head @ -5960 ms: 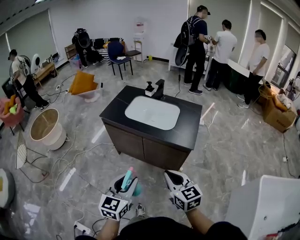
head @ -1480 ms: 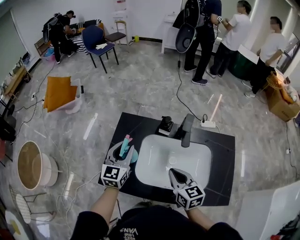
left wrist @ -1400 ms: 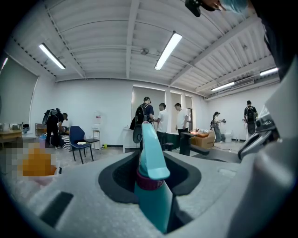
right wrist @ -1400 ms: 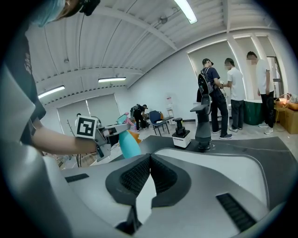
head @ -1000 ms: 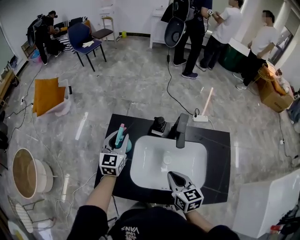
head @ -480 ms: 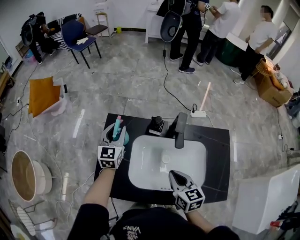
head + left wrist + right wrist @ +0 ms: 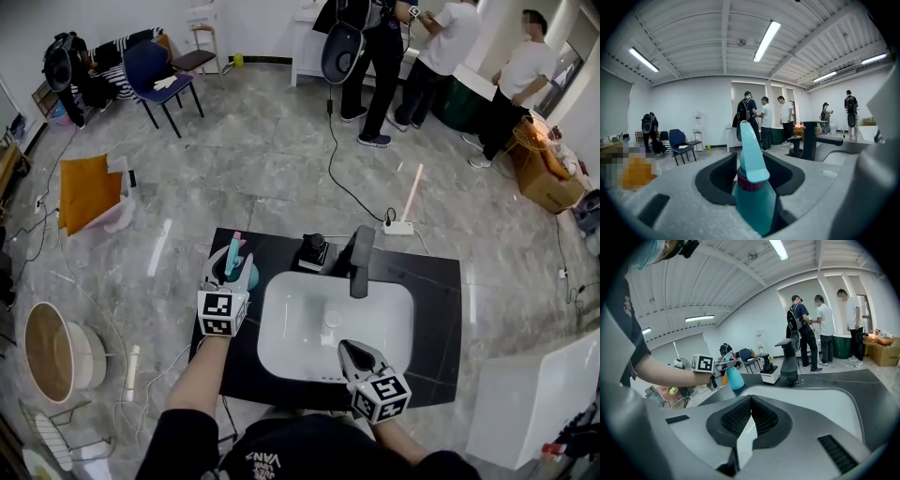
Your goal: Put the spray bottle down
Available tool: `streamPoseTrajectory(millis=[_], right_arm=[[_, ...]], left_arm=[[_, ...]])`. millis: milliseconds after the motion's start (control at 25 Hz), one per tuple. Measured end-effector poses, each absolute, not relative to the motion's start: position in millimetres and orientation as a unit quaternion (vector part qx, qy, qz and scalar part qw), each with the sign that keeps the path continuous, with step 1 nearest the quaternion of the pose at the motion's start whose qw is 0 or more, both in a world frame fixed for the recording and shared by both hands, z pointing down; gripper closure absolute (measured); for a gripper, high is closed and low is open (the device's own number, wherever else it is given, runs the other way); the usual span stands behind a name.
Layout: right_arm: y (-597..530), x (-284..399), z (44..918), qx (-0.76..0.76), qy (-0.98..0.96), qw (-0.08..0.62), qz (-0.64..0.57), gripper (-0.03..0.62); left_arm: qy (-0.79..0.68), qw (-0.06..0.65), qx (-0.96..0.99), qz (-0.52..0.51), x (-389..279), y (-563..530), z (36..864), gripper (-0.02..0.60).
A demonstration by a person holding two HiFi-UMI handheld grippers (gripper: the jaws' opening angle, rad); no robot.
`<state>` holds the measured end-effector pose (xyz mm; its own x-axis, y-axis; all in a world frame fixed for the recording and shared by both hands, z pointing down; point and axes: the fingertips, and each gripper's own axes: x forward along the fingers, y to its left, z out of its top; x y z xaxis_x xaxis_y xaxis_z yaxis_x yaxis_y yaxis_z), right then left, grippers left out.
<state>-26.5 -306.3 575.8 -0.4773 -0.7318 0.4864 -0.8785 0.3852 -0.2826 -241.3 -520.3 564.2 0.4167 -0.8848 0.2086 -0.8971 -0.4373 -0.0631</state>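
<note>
A teal spray bottle point(image 7: 235, 263) with a pink collar stands upright on the black counter point(image 7: 441, 309), left of the white sink point(image 7: 274, 323). My left gripper point(image 7: 232, 270) is around it. In the left gripper view the bottle point(image 7: 751, 192) rises between the dark pads point(image 7: 717, 180), with a gap on each side of its neck. These jaws have just been opening, with the bottle still between them. The right gripper view shows the bottle point(image 7: 734, 377) resting on the counter. My right gripper point(image 7: 349, 350) hovers shut and empty over the sink's near rim.
A black faucet point(image 7: 360, 259) and a soap dispenser point(image 7: 312, 251) stand behind the sink. A white cabinet point(image 7: 534, 394) is at the right. Several people point(image 7: 427, 47) stand far off. A blue chair point(image 7: 159, 75), an orange cushion point(image 7: 82, 192) and cables lie on the floor.
My left gripper has come down slightly with the bottle at the counter's left side, and its jaws now stand a little wider. The right gripper has kept still.
</note>
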Motion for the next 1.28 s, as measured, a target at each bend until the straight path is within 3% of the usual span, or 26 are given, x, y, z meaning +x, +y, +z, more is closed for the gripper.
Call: streamPoseTrajectory(millis=[240,480,1280], right_arm=[[-308.6,-22.2,573.8,0.492,-0.82,0.138,0.256,0.594],[-309.3,-21.0,572.1,0.49,-0.822,0.133,0.257,0.594],[-287.7,-17.4,564.3,0.44,-0.855,0.127,0.243,0.594]], left_arm=[[-0.528,0.051,0.841,0.108,-241.9,-521.0,564.5,0.244],[-0.532,0.073,0.836,0.112,-247.2,-516.9,570.2,0.169],[-0.573,0.086,0.808,0.103,-265.4,-436.5,558.7,0.168]])
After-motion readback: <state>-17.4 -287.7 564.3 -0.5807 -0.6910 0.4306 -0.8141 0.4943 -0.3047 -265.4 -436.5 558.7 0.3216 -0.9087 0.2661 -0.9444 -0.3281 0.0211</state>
